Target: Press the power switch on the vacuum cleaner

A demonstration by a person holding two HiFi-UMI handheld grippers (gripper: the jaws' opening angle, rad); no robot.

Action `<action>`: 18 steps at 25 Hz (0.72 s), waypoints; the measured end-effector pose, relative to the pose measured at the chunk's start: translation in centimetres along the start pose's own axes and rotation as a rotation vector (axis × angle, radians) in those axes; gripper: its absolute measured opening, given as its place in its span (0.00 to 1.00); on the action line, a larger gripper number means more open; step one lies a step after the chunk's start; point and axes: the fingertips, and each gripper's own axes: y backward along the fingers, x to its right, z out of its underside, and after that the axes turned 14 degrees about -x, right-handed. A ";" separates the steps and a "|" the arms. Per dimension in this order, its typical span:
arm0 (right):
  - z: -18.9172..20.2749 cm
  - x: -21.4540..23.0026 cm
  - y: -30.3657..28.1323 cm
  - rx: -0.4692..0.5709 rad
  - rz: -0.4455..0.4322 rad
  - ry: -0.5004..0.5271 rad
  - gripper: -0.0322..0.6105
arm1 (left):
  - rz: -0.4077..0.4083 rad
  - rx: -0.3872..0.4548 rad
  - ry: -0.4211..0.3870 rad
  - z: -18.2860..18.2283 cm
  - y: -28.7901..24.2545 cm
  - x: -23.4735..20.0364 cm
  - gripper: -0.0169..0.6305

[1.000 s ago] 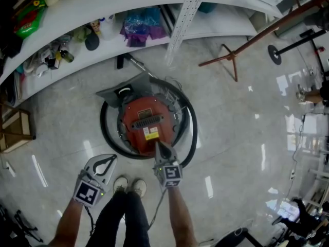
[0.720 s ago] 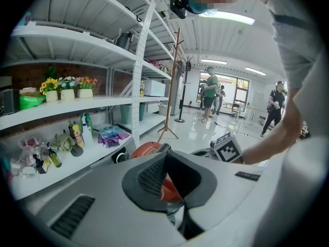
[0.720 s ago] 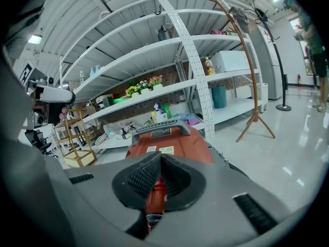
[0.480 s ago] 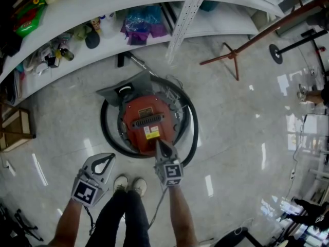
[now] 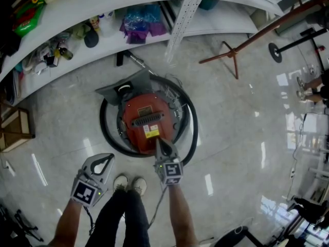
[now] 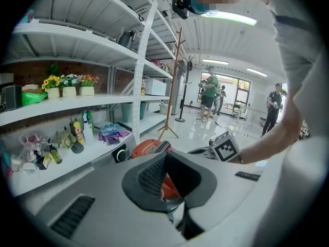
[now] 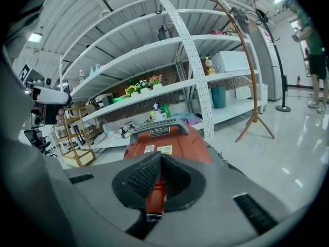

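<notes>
A round red vacuum cleaner [image 5: 148, 118] stands on the floor with its black hose [image 5: 191, 133] coiled around it. In the right gripper view its black carry handle [image 7: 159, 126] and yellow labels face me. My right gripper [image 5: 158, 143] is shut, with its tip down on the near edge of the red body. The spot under the tip is hidden, and no switch shows. In its own view the right gripper [image 7: 160, 156] has its jaws together over red plastic. My left gripper [image 5: 110, 158] is shut on nothing and hangs over the floor left of the vacuum [image 6: 149, 147].
White shelving [image 5: 77, 19] with bottles, bags and flowers runs along the far side. A brown coat stand [image 5: 234, 55] rises at the right and a wooden rack [image 5: 15, 130] sits at the left. The person's shoes [image 5: 129, 185] stand just behind the vacuum. People [image 6: 209, 91] stand far off.
</notes>
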 end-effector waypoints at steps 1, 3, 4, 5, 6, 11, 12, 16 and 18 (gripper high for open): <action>0.0 0.0 0.0 -0.005 0.001 -0.002 0.07 | -0.001 0.001 0.001 0.0 0.0 0.0 0.04; 0.0 0.0 0.0 -0.007 0.001 -0.002 0.07 | -0.003 0.006 0.000 0.0 0.0 -0.1 0.04; 0.0 0.1 0.0 -0.005 0.000 0.002 0.07 | -0.004 0.009 0.003 0.0 0.1 -0.1 0.04; 0.1 0.1 -0.1 -0.001 -0.001 0.005 0.07 | -0.005 0.010 0.007 -0.1 0.1 -0.2 0.04; 0.1 0.2 -0.1 0.003 -0.002 0.006 0.07 | -0.005 0.010 0.008 0.0 0.1 -0.2 0.04; 0.4 0.2 -0.3 -0.021 0.010 0.009 0.07 | -0.003 0.000 0.004 0.5 0.1 0.0 0.04; 0.4 0.1 -0.3 -0.024 0.010 0.018 0.07 | -0.002 -0.001 0.006 0.6 0.1 0.0 0.04; 0.4 0.0 -0.3 -0.011 0.000 0.021 0.07 | -0.007 -0.002 0.021 0.8 0.1 -0.3 0.04; 0.4 0.0 -0.3 -0.011 -0.002 0.016 0.07 | -0.009 -0.003 0.015 0.9 0.1 -0.4 0.04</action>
